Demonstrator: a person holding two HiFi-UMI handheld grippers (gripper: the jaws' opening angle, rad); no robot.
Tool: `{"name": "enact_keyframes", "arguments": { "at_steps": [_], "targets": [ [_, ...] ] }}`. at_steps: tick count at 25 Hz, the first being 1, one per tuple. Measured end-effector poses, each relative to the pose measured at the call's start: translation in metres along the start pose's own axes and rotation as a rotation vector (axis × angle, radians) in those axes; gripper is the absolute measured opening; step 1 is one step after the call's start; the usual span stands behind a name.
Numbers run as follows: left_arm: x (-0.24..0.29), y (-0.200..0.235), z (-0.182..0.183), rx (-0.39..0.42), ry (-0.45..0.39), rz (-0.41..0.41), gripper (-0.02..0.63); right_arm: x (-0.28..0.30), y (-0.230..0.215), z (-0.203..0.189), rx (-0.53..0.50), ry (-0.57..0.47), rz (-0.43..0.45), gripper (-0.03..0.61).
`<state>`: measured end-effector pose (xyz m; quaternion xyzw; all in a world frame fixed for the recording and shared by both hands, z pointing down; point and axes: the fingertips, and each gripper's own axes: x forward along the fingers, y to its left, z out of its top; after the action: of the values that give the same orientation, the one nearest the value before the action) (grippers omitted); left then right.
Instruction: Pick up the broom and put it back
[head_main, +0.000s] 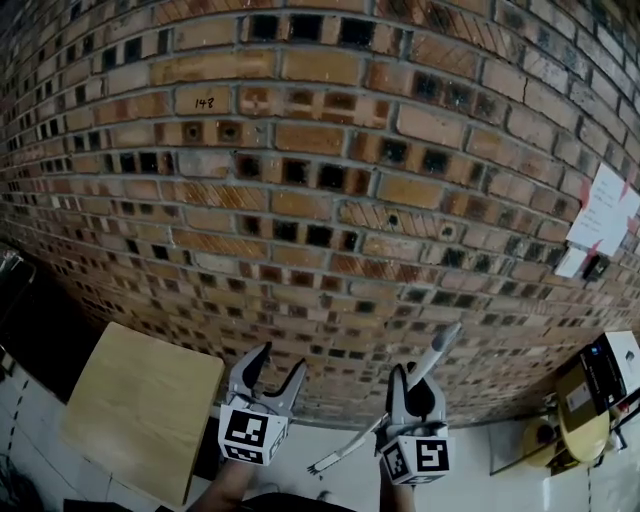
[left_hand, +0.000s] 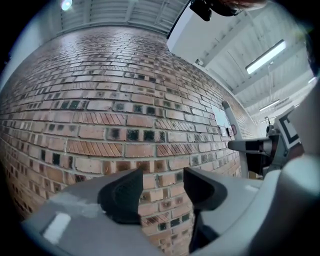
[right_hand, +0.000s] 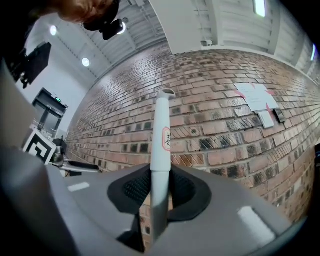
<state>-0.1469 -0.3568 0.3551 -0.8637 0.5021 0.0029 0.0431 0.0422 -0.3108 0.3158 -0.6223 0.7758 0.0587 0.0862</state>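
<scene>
I am facing the brick wall (head_main: 320, 200), where I judge the broom belongs; I am aiming to keep the shaft steady and ease it toward the bricks so the lower end is not swinging; the broom (head_main: 437, 357) is riding in the right gripper (head_main: 412, 385), jaws clamping tight on its pale shaft; the left gripper (head_main: 280, 362) is hovering just beside it, jaws standing apart, gripping nothing.

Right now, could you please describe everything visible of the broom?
The broom shows a slim, pale grey, plastic-looking handle with a small red-edged label. The right gripper is shut on it. In the head view it slants up to the right before the brick wall, its lower end low at left.
</scene>
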Motion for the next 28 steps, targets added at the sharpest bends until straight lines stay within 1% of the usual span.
{"name": "enact_keyframes", "arguments": {
  "at_steps": [3, 4, 7, 9, 13, 17, 21, 28],
  "targets": [
    [-0.005, 0.006, 0.003, 0.039, -0.021, 0.026, 0.23, -0.002, 0.001, -0.001, 0.001, 0.008, -0.003, 0.086],
    [-0.006, 0.007, 0.004, 0.04, -0.031, 0.034, 0.23, -0.002, 0.0, -0.002, 0.001, 0.012, -0.004, 0.087],
    [-0.006, 0.005, 0.006, -0.001, -0.059, 0.029, 0.232, -0.002, 0.0, -0.003, 0.002, 0.019, -0.004, 0.087],
    [-0.006, 0.003, 0.005, -0.006, -0.053, 0.018, 0.247, -0.002, 0.002, -0.004, 0.001, 0.016, 0.008, 0.087],
    [-0.004, -0.003, 0.002, -0.004, -0.048, -0.001, 0.247, -0.002, 0.005, -0.006, 0.0, 0.012, 0.028, 0.086],
    [-0.002, -0.007, -0.002, -0.02, -0.041, -0.015, 0.247, -0.002, 0.003, -0.014, 0.007, 0.03, 0.023, 0.087],
    [-0.001, -0.009, -0.008, -0.029, -0.031, -0.019, 0.247, -0.003, -0.001, -0.027, 0.039, 0.048, 0.015, 0.087],
    [0.004, -0.018, -0.022, -0.044, 0.004, -0.052, 0.247, -0.007, -0.008, -0.061, 0.057, 0.133, -0.012, 0.087]
  ]
}}
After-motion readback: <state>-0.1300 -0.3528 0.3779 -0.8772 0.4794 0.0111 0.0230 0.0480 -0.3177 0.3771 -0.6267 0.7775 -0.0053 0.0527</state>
